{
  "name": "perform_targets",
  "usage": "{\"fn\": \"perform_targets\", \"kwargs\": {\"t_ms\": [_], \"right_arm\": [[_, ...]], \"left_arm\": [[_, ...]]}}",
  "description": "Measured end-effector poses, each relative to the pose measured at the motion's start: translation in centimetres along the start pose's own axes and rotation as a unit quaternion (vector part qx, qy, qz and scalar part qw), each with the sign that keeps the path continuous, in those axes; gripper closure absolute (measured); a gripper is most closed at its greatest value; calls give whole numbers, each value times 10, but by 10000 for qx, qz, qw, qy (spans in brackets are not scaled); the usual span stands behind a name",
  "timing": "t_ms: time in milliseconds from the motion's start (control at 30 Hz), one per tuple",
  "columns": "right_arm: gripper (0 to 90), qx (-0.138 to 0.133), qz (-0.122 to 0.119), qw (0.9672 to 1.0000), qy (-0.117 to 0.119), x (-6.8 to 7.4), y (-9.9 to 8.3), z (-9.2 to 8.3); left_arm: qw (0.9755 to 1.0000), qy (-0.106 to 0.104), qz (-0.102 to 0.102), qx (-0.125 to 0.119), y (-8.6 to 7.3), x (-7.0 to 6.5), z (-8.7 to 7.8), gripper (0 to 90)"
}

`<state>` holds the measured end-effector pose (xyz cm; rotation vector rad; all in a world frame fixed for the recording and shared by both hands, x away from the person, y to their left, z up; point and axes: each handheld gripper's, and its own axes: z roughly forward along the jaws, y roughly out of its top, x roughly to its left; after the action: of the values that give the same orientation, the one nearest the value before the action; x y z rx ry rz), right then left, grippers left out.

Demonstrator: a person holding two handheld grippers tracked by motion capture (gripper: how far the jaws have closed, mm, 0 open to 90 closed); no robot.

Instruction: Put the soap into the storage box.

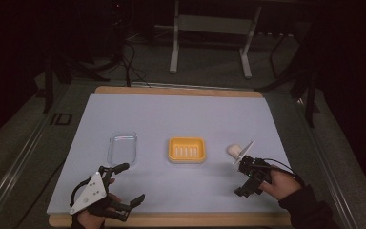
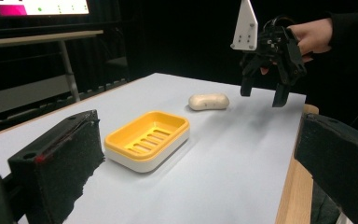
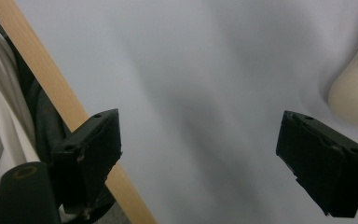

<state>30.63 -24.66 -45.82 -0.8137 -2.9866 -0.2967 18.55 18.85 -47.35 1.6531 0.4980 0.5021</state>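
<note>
Matte white tabletop [image 1: 181,191] — smooth rounded soap [image 2: 208,101] lies beside the right tool [image 2: 265,95], both tools released.

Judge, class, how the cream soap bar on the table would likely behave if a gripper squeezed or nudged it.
The soap bar looks solid and smooth, so it is probably stiff yet slippery between pads. Its rounded ends suggest it could squirt sideways or pivot when nudged. It lies flat and low on the table, so tipping seems unlikely.

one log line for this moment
right gripper: open, above table beside cream soap bar | left gripper: open, idle | yellow soap dish: empty
</note>
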Motion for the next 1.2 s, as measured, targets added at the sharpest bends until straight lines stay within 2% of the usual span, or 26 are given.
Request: {"fn": "perform_targets", "kwargs": {"t_ms": [267, 633, 1200], "right_arm": [[137, 348, 122, 9993, -13, -6, -5, -1], [142, 582, 409, 9974, -147, -22, -13, -4], [142, 339, 816, 9957, -289, -50, -18, -6]], "left_arm": [[10000, -12, 11, 28, 0, 0, 0, 11], [10000, -23, 17, 36, 0, -1, 0, 11], [10000, -49, 11, 59, 0, 0, 1, 11]]}}
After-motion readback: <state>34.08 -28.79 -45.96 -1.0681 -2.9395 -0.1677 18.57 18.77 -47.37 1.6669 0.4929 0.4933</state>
